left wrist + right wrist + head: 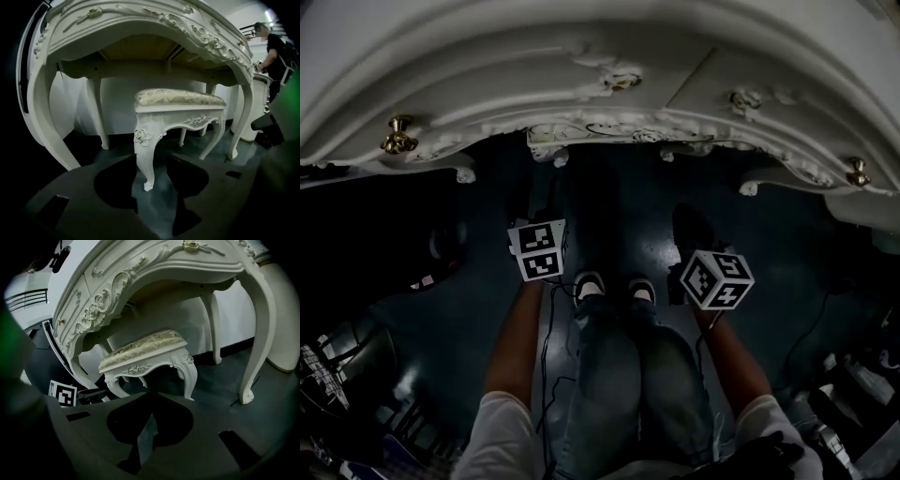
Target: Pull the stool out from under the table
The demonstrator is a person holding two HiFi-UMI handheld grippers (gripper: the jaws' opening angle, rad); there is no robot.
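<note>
Underfoot, a dark, glossy floor [441, 319] with pale reflections. Across it, a thin dark cable [546, 342]. Along the floor's near-left edge in the head view, blurred clutter [337, 366]; more of the same at the near-right corner [853, 384]. At the floor's far edge, a plain white wall [117, 98]. Off to the right in the left gripper view, a person [276, 56] in dark clothes, standing, with a black object [266, 127] on the floor nearby. Far left in the right gripper view, a dark railing [26, 298].

Blue jeans [617, 389], white sleeves [500, 439], white-toed sneakers [590, 286]
</note>
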